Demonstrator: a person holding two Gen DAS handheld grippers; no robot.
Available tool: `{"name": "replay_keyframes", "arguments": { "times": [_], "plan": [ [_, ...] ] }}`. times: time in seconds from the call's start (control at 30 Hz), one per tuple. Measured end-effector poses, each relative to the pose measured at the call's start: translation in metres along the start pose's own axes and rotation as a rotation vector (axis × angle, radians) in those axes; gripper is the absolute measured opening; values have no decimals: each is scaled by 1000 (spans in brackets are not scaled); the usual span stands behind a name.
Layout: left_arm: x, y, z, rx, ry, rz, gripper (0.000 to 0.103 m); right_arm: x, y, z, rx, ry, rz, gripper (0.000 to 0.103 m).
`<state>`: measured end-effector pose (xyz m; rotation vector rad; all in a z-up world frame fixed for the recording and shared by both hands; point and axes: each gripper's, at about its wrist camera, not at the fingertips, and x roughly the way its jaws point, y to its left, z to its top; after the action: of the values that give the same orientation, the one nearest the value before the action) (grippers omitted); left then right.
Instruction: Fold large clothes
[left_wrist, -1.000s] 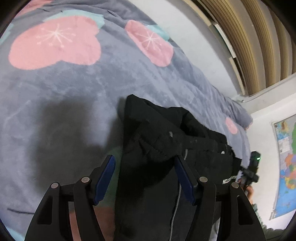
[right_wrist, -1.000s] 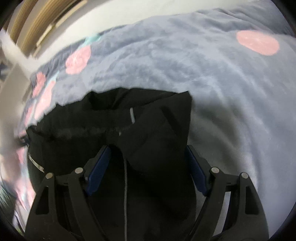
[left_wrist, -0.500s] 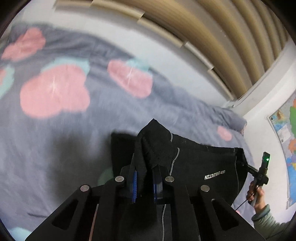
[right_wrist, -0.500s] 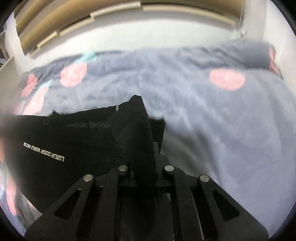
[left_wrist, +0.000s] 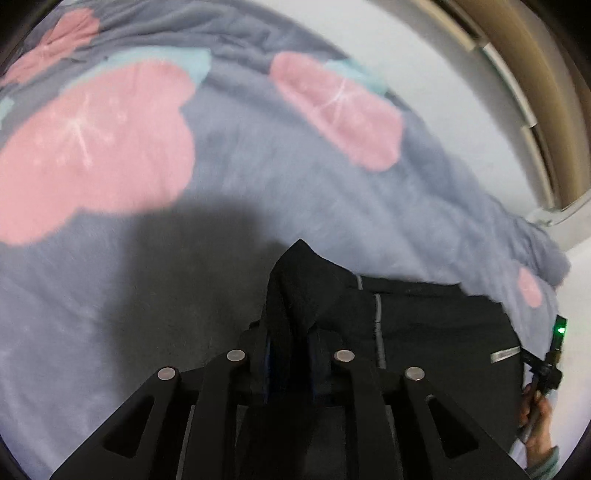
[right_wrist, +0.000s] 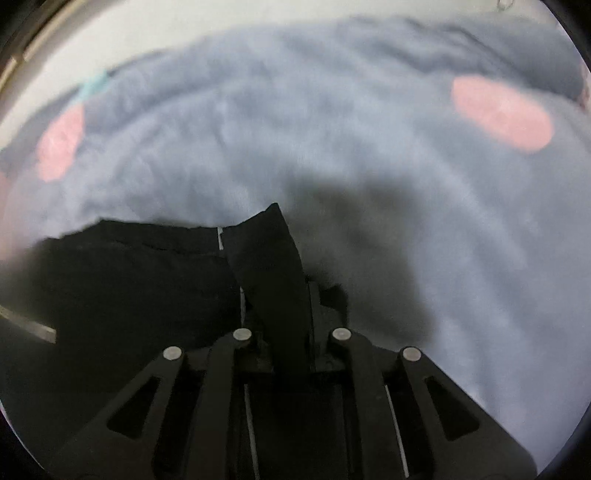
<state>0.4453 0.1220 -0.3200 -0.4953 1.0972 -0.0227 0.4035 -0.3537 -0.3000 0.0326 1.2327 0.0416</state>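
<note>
A black garment (left_wrist: 424, 325) with thin grey seam lines hangs stretched between my two grippers above the bed. My left gripper (left_wrist: 290, 354) is shut on one corner of it, which sticks up in a point between the fingers. My right gripper (right_wrist: 291, 325) is shut on the other corner (right_wrist: 266, 258), a flap standing up between its fingers. The garment (right_wrist: 129, 288) spreads to the left in the right wrist view. The other gripper (left_wrist: 550, 362), with a green light, shows at the right edge of the left wrist view.
A grey fleece blanket (left_wrist: 258, 177) with pink blossom shapes (left_wrist: 88, 147) covers the bed under both grippers; it also shows in the right wrist view (right_wrist: 332, 140). A white wall (left_wrist: 424, 74) and wooden slats (left_wrist: 535, 74) rise behind the bed.
Both grippers closed on the garment's corners and lifted it off the blanket. Since half a second ago they have tilted down, closer to the blanket.
</note>
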Motion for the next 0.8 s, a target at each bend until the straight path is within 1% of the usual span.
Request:
{"name": "replay_keyframes", "arguments": {
  "times": [0.1, 0.17, 0.2, 0.27, 0.3, 0.33, 0.37, 0.4, 0.43, 0.47, 0.5, 0.53, 0.6, 0.67, 0.7, 0.73, 0.77, 0.8],
  "plan": [
    [10, 5, -1, -14, 8, -13, 22, 6, 2, -1, -12, 9, -14, 12],
    [9, 7, 2, -19, 18, -34, 23, 7, -1, -1, -3, 24, 3, 13],
    [6, 8, 2, -25, 21, -49, 24, 5, -5, -1, 9, 28, 29, 14],
    [-6, 20, 7, -74, 33, -115, 27, -4, -13, -3, 33, 34, 75, 20],
    [-15, 29, 10, -114, 33, -165, 29, -13, -19, -5, 56, 37, 105, 22],
    [-27, 40, 11, -168, 23, -249, 29, -26, -27, -9, 87, 32, 141, 33],
    [-38, 51, 12, -222, 12, -353, 30, -39, -32, -14, 108, 17, 164, 51],
    [-46, 58, 12, -250, 10, -409, 31, -55, -38, -20, 128, -14, 184, 60],
    [-58, 65, 13, -261, -1, -426, 31, -77, -42, -27, 135, -60, 200, 71],
    [-70, 67, 13, -253, -18, -410, 31, -95, -44, -34, 127, -96, 213, 73],
    [-87, 68, 12, -229, -40, -376, 32, -109, -44, -41, 113, -116, 220, 73],
    [-98, 66, 11, -210, -54, -355, 34, -124, -43, -48, 92, -133, 223, 73],
    [-121, 56, 1, -165, -83, -322, 35, -151, -29, -66, 50, -151, 234, 73],
    [-144, 34, -22, -110, -118, -309, 37, -163, -10, -82, 23, -149, 250, 73],
    [-149, 25, -35, -95, -125, -314, 42, -168, 3, -95, 6, -145, 263, 73],
    [-154, 9, -55, -77, -125, -316, 46, -168, 15, -101, -9, -141, 273, 73],
    [-155, -7, -72, -46, -121, -299, 46, -169, 30, -114, -33, -136, 284, 73],
    [-154, -22, -83, -11, -122, -268, 46, -165, 42, -126, -56, -132, 277, 72]
  ]
}}
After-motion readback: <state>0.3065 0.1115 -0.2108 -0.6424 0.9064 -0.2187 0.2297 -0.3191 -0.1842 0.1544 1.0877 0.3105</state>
